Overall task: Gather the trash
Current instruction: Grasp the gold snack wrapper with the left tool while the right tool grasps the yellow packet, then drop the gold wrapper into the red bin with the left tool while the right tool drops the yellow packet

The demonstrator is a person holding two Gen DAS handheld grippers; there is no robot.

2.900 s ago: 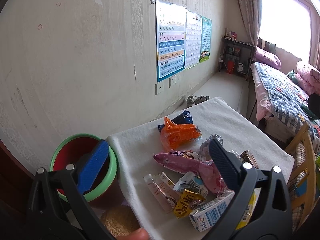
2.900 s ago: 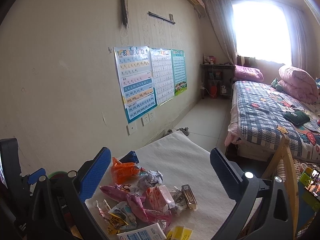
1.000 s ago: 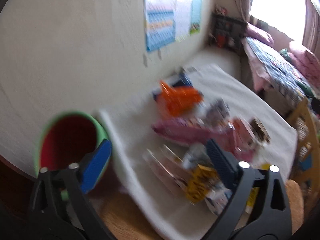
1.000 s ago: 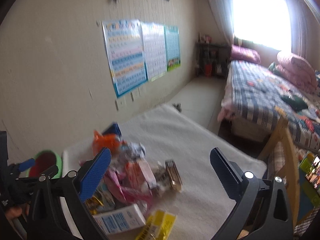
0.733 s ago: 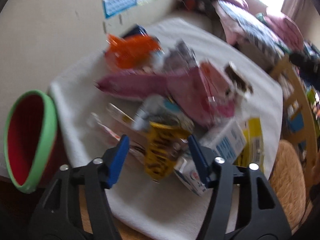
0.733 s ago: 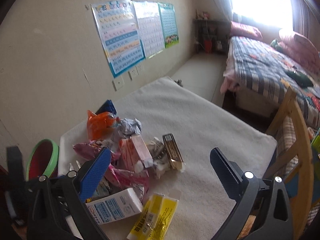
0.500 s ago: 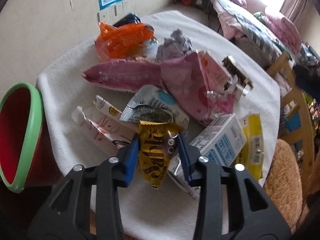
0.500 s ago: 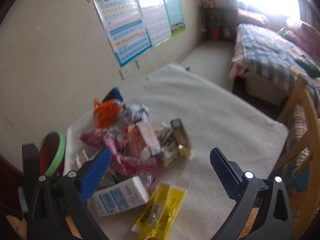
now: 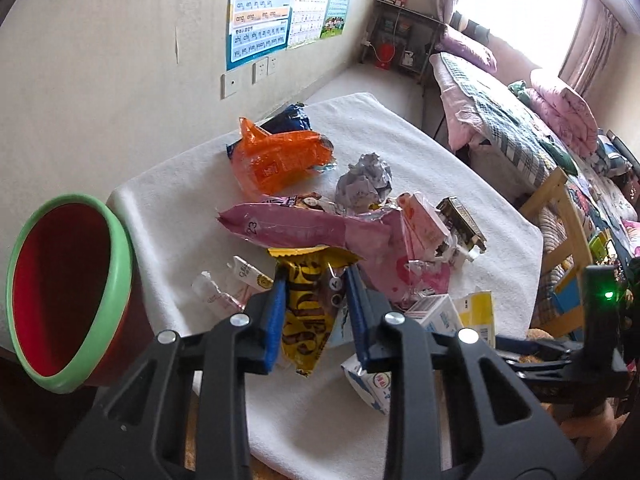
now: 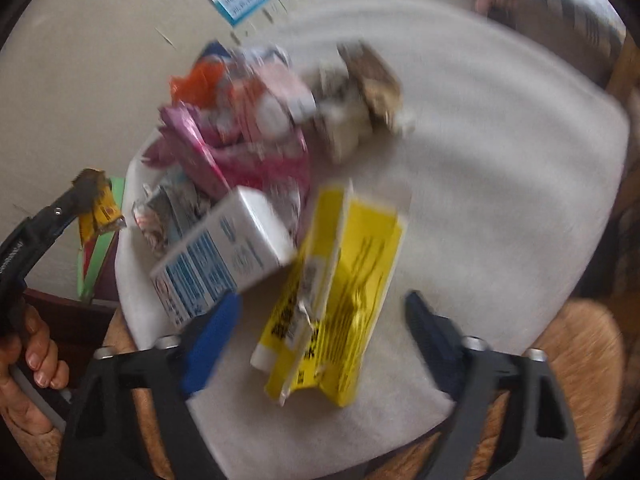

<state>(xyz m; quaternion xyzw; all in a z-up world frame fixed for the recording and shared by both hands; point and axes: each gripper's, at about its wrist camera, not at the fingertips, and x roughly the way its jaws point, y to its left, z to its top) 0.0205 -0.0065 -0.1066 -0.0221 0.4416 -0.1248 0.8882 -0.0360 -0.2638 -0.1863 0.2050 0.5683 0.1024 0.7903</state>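
Left tongs clamp the yellow wrapper near the bin at the table's left edge, jaws closing; right tongs, closing, straddle the yellow carton without contact; advise lifting clear before tipping.

My left gripper, jaws closing on the yellow wrapper, is hemmed by the pink bag ahead and the milk carton to the right. The bin gapes unblocked to the left. My right gripper, jaws closing, straddles the yellow box; the blur suggests bare cloth beyond it.
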